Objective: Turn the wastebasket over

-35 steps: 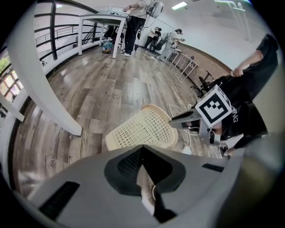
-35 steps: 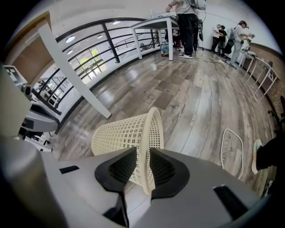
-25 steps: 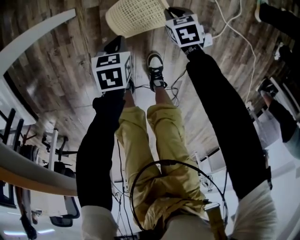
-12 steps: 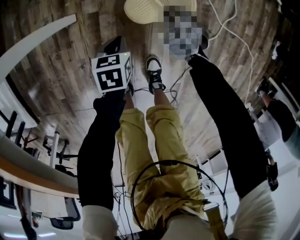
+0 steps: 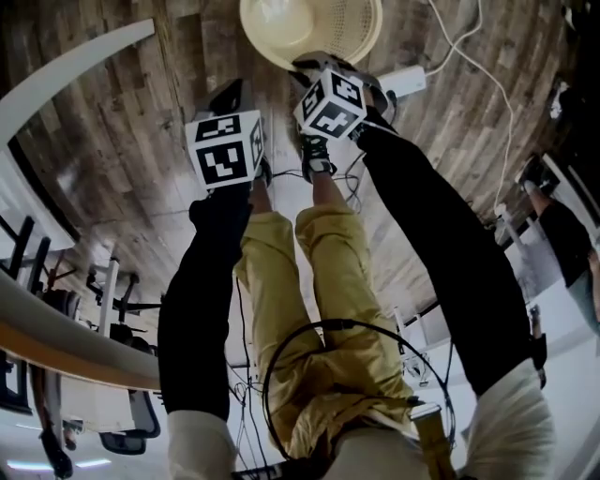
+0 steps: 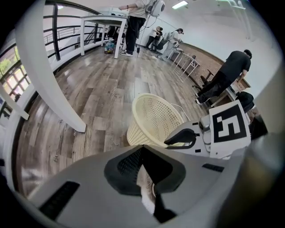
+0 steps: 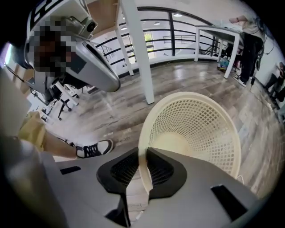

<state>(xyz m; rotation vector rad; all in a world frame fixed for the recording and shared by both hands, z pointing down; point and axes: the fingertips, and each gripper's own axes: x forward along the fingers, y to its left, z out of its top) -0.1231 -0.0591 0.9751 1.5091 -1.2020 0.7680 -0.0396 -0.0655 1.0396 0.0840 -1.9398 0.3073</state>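
Note:
The cream mesh wastebasket (image 5: 309,28) sits at the top of the head view, its mouth turned up toward the camera. My right gripper (image 5: 317,70) reaches its near rim, marker cube just behind it. In the right gripper view the wastebasket (image 7: 196,129) is tilted, and my right gripper (image 7: 144,167) is shut on its rim, one pad inside and one outside. My left gripper (image 5: 230,94) hangs apart to the left, over the wood floor. In the left gripper view my left gripper (image 6: 141,153) is shut on nothing, with the wastebasket (image 6: 153,118) and the right gripper (image 6: 187,138) ahead of it.
A white power strip (image 5: 405,81) and cables (image 5: 478,66) lie on the floor right of the basket. The person's shoe (image 5: 316,155) is just below it. A white post (image 7: 138,53) and a curved white tabletop (image 5: 66,70) stand to the left. People stand by a far table (image 6: 102,20).
The right gripper has swung left and turned with the basket's rim in it. The basket has rolled from showing its mesh side to showing its open mouth. The left gripper has stayed still.

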